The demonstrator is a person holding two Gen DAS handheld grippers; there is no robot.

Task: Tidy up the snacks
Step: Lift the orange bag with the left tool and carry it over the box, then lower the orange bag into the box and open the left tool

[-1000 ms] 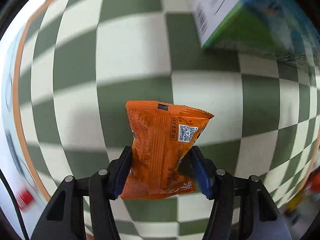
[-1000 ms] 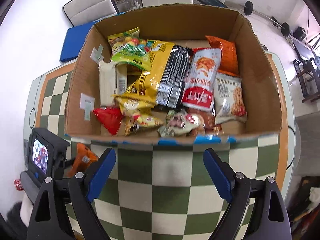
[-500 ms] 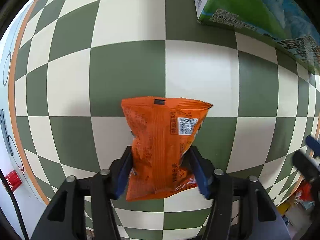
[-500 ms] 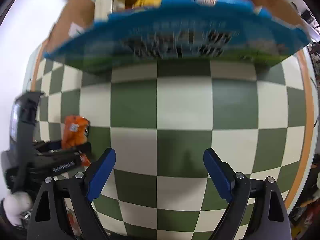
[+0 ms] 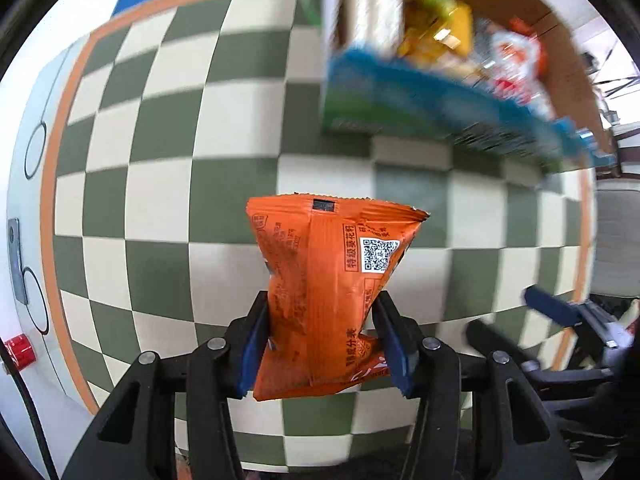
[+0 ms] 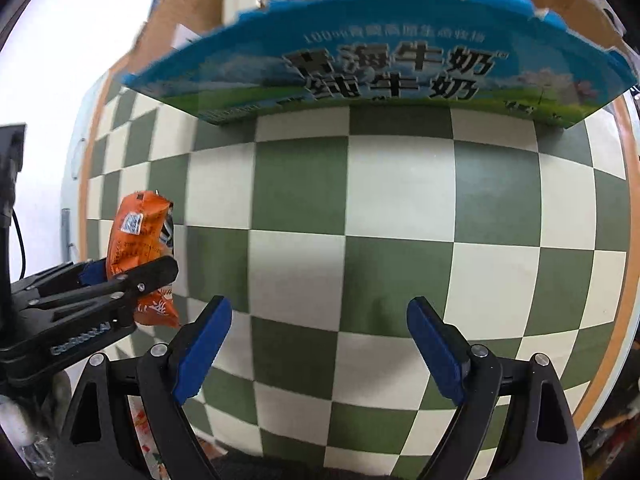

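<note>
The box (image 6: 400, 60) already holds many snacks, while the left gripper (image 5: 320, 344), jaws closing, grasps 1 orange packet (image 5: 332, 288) not yet boxed; the right gripper (image 6: 320, 344) gapes empty.

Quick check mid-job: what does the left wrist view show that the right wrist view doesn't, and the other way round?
Only the left wrist view: the left gripper from behind, its jaws closing on the orange snack packet, and a red object beyond the table edge.

Only the right wrist view: the right gripper open and empty, and the box's printed front in focus.

Both: the packet, the snack-filled box, the checkered table.
</note>
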